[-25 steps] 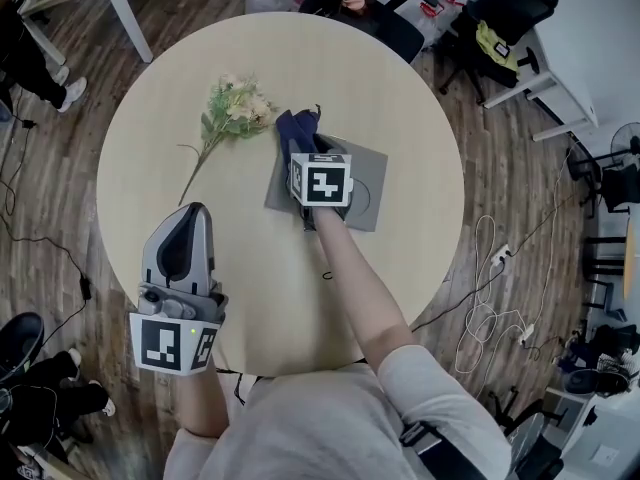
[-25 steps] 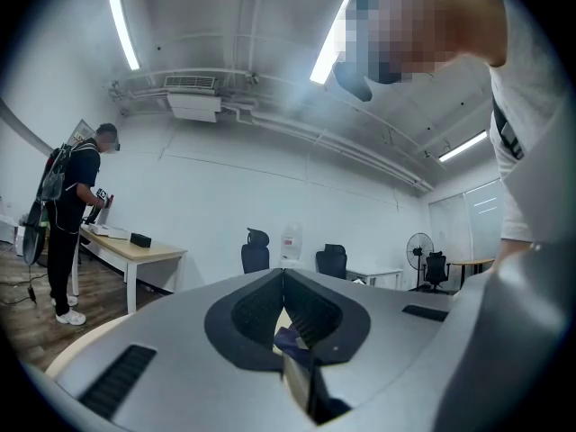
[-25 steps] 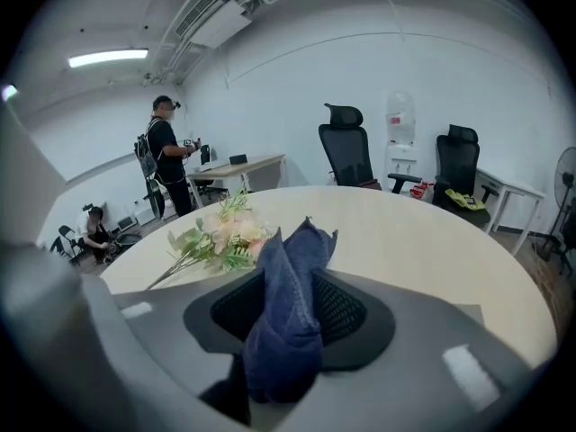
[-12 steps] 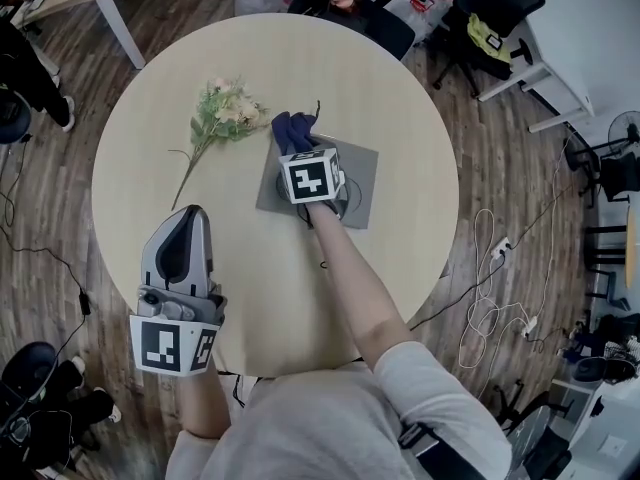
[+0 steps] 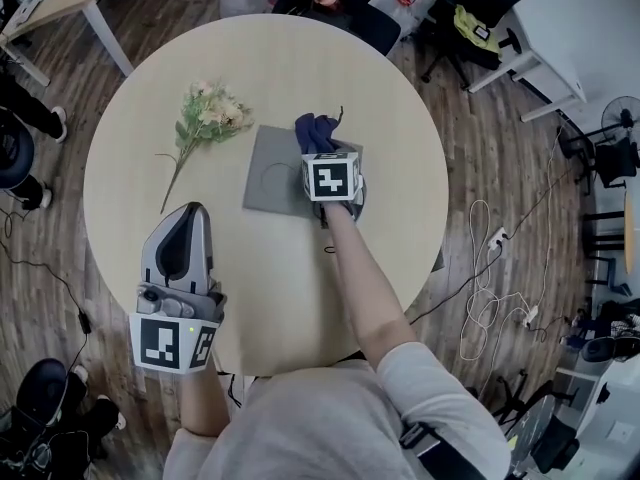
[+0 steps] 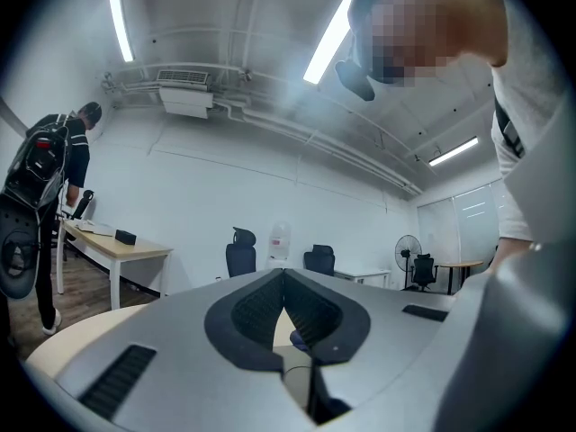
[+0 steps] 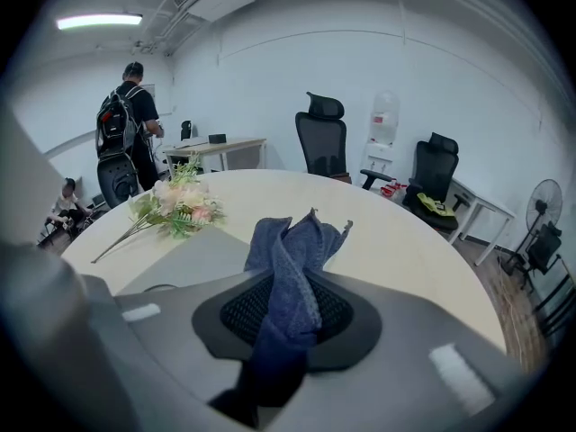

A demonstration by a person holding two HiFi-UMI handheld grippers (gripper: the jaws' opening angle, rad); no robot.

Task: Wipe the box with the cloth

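A flat grey box [image 5: 275,175] lies near the middle of the round table [image 5: 170,88]. My right gripper [image 5: 322,146] is shut on a dark blue cloth [image 5: 316,132] and holds it over the box's right end. In the right gripper view the cloth [image 7: 293,264] bunches up between the jaws, with the grey box [image 7: 193,254] showing to the left. My left gripper [image 5: 186,226] rests at the table's near left, away from the box; its jaws are closed on nothing in the left gripper view [image 6: 284,282].
A bunch of pale artificial flowers [image 5: 207,115] lies left of the box, also seen as flowers [image 7: 175,203] in the right gripper view. Office chairs [image 5: 345,3] stand beyond the table. Cables [image 5: 490,298] trail on the floor at right. A person [image 7: 126,133] stands by a far desk.
My right gripper has slid the cloth rightward along the box, from its left part to its right end. The left gripper has stayed put.
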